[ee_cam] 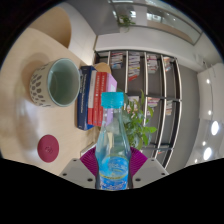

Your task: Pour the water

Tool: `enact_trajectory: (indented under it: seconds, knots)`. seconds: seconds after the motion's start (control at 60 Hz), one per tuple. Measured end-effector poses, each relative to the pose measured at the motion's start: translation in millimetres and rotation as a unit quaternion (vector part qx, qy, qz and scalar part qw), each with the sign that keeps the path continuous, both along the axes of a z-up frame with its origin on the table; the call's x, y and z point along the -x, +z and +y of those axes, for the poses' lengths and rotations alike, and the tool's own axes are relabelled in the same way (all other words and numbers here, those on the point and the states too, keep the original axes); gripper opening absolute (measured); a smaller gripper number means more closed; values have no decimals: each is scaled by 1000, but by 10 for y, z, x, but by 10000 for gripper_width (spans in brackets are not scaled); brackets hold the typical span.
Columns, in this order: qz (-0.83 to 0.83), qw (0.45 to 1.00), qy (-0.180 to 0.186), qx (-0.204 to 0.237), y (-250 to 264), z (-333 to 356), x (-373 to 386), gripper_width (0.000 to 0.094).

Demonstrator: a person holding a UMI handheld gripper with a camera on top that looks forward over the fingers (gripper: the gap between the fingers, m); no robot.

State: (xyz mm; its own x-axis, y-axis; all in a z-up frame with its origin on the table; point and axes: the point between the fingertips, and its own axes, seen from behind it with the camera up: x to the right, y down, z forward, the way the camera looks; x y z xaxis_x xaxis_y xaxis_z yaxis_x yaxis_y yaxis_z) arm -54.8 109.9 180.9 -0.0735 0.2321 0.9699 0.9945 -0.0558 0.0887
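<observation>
While the whole scene appears rolled strongly to one side, the water bottle (113,140) sits between the two fingers of the gripper (114,165), its clear body carrying a blue printed label and a turquoise cap (113,99) on top. Purple pads (90,161) show at either side of the bottle's lower part and appear to lie right against it, so the fingers look closed on the bottle at about its own width, though the contact itself is partly hidden by the bottle. Whether its base rests on anything cannot be told. Beyond the bottle, past its cap, a pale green cup (56,82) with a patterned outside stands on a light wooden table (30,55), its open mouth facing the camera. Just beside the cup a row of books (93,96) stands with blue and red spines showing. A small round dark red object (48,147) lies on the table nearer the fingers. Green plant leaves (146,128) rise behind the bottle, and shelving (150,75) fills the background.
</observation>
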Motion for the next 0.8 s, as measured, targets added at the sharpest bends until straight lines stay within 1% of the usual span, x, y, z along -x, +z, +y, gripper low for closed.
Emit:
enact_trajectory:
  seconds: [0.05, 0.083, 0.183, 0.283, 0.35, 0.4, 0.5, 0.583, 0.617, 0.7, 0.717, 0.767, 0.8]
  knots:
    - [-43, 999, 28, -5, -100, 149, 143, 367]
    - [-79, 996, 41, -8, -118, 160, 232, 367]
    - [-182, 980, 71, -21, -134, 263, 374, 366]
    - [-285, 954, 86, -43, -114, 341, 517, 367]
    - [-315, 942, 107, -53, -81, 348, 602, 367]
    - [-331, 936, 104, -58, -74, 352, 621, 367]
    - [-328, 939, 91, -47, -136, 358, 556, 367]
    - [-281, 955, 80, -45, -123, 311, 535, 368]
    - [-251, 965, 66, -48, -93, 310, 539, 366]
    - [-111, 992, 42, -46, 74, 197, 549, 367]
    - [-80, 995, 36, -47, 127, 176, 555, 384]
    - [23, 999, 14, -48, 303, 62, 623, 383]
    - [91, 995, 7, -48, 361, 99, 628, 385]
